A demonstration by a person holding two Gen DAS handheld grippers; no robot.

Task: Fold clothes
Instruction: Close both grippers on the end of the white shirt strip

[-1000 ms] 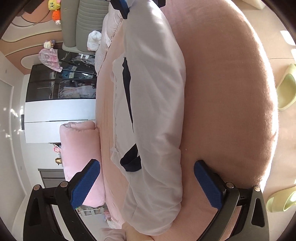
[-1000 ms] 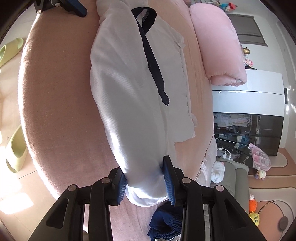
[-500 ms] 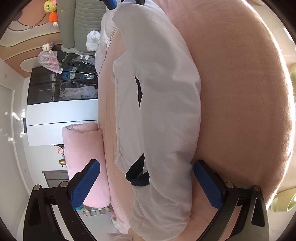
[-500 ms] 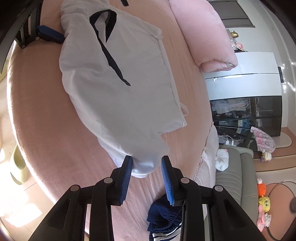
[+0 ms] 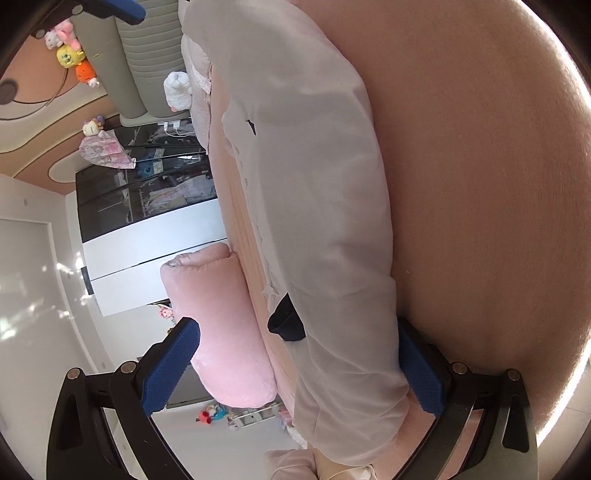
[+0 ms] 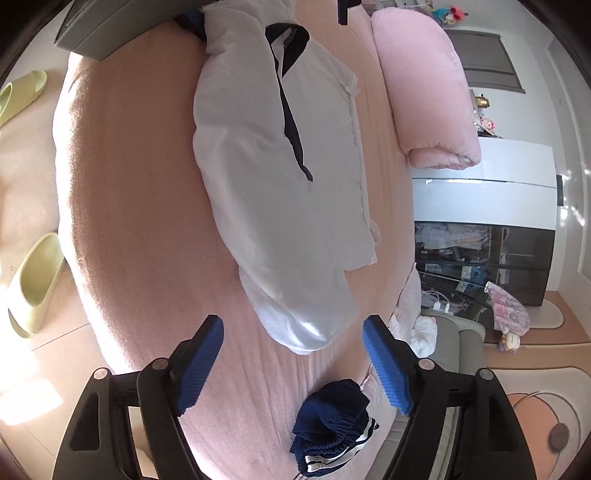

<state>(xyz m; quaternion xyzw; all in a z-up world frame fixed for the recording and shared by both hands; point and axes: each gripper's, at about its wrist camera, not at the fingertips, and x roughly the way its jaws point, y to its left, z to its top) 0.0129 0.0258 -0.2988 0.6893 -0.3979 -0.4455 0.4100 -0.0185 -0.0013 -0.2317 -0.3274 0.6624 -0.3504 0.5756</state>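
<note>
A white shirt (image 6: 280, 177) with a navy collar and placket lies folded lengthwise on the round pink bed (image 6: 129, 221). My right gripper (image 6: 293, 328) is opening, its blue pads wide apart. The shirt's hem lies loose on the bed just at the fingertips, and neither pad presses on it. My left gripper (image 5: 295, 328) is open at the collar end. The folded shoulder and navy collar (image 5: 286, 325) lie between its fingers, with the cloth draped against the right pad (image 5: 417, 373). One left pad (image 6: 194, 20) shows at the top of the right wrist view.
Folded navy shorts (image 6: 332, 421) lie on the bed close to my right gripper. A pink bolster (image 6: 424, 85) rests along the far side. Two green slippers (image 6: 33, 288) are on the floor past the bed's edge. A white and black cabinet (image 6: 480, 206) stands beyond.
My right gripper was shut on the shirt's hem; it has laid the hem on the bed, let go and drawn back. The left view has rolled, and the fold now covers most of the placket.
</note>
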